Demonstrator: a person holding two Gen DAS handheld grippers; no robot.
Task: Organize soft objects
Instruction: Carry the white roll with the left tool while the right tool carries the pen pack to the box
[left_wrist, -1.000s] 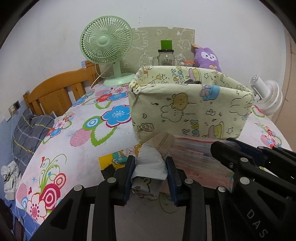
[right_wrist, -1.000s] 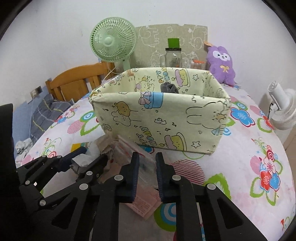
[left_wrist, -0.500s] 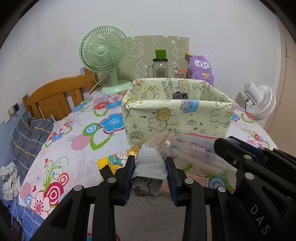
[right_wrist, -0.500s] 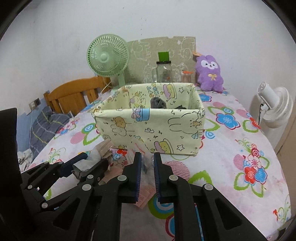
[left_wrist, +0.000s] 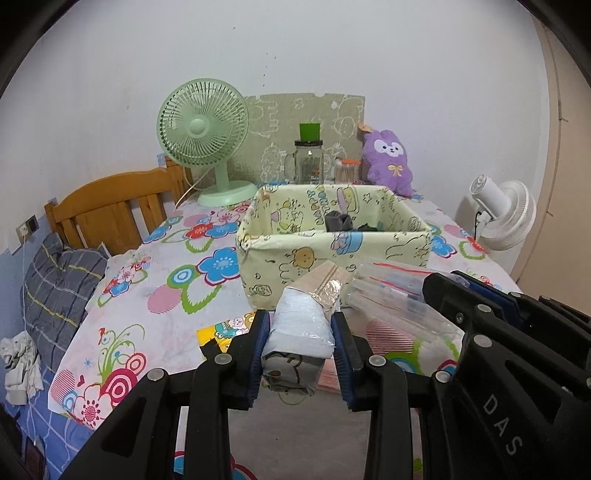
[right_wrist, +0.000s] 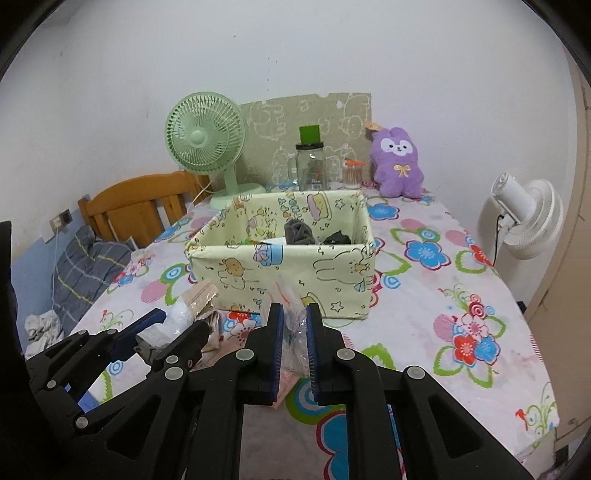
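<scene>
Your left gripper (left_wrist: 300, 345) is clamped on a wrapped packet (left_wrist: 300, 334), white and pale blue on top with a printed cartoon face on its lower end. Both blue pads press its sides, and the packet stands up between them with a crinkled clear-and-tan flap rising from its top. The packet hangs above the table (left_wrist: 147, 302), in front of the near wall of the box (left_wrist: 295, 258).

Your right gripper (right_wrist: 294, 334) is shut on a clear plastic bag (right_wrist: 291, 325). The jaws stand nearly together, with only the thin crumpled film between the pads. In the left view the bag stretches across from your right gripper toward the packet, a red strip along its upper edge. So each gripper holds one end of the same bundle: the packet on the left, the loose bag on the right. Whether the packet is inside the bag I cannot tell.

The box is a pale yellow fabric bin printed with bears and rabbits, standing open in the middle of the flowered table. Inside it, against the far side, lie a grey sock (right_wrist: 298, 230) and a darker bundle (right_wrist: 337, 237) beside it.

Below your grippers a pink sheet (right_wrist: 286, 384) lies flat on the table. Behind the box stand a green fan (right_wrist: 205, 138), a jar (right_wrist: 310, 166) and a purple plush (right_wrist: 399, 162).
</scene>
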